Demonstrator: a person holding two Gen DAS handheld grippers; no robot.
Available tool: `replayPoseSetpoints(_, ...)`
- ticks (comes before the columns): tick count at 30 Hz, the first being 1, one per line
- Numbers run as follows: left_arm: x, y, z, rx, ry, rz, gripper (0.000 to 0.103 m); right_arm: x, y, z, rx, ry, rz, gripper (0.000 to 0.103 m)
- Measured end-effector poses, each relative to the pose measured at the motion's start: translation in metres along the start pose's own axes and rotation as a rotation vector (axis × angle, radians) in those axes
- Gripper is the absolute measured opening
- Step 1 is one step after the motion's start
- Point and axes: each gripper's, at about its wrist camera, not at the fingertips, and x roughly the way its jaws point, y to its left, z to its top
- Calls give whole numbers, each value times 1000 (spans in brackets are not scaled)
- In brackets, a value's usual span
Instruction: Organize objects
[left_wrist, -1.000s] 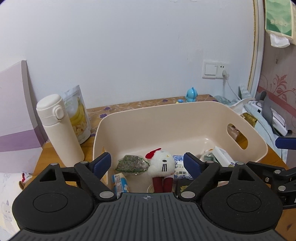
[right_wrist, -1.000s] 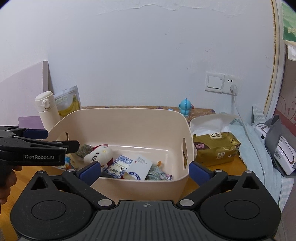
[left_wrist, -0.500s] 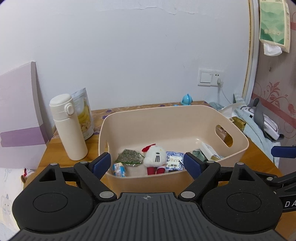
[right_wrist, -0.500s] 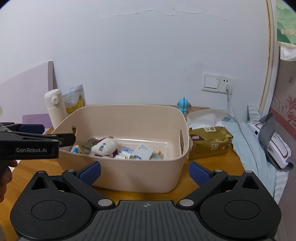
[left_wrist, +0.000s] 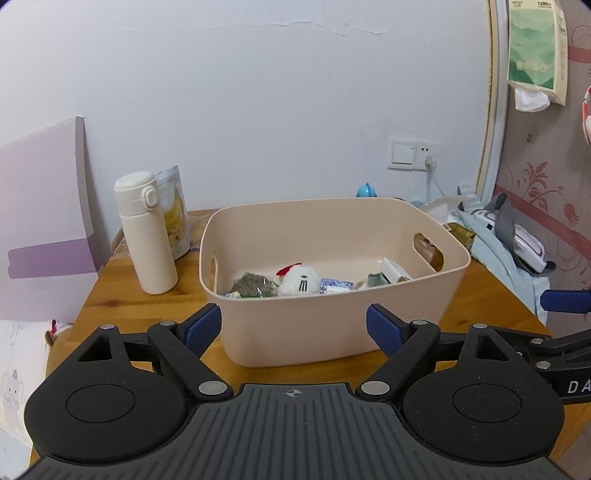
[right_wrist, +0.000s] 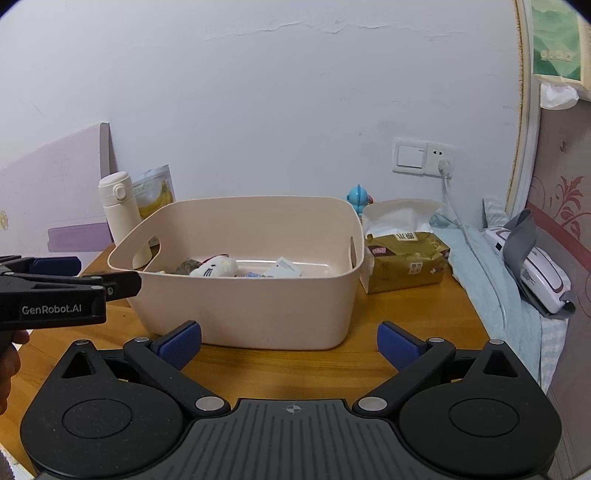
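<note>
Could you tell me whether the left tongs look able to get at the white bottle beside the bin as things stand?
Probably yes. The left tongs are open and empty, and the white bottle stands upright on bare table left of the bin, nothing between them.

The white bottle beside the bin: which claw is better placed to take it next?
Probably the left. The bottle stands left of the bin, on the side of the left claw, which is open and empty. The right claw would have to cross the bin.
</note>
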Motion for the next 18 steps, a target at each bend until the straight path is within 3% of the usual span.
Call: replayPoseSetpoints(18,-47,-2,-38,-3,-19,22,87,-34,3,-29,24,-34,13,103)
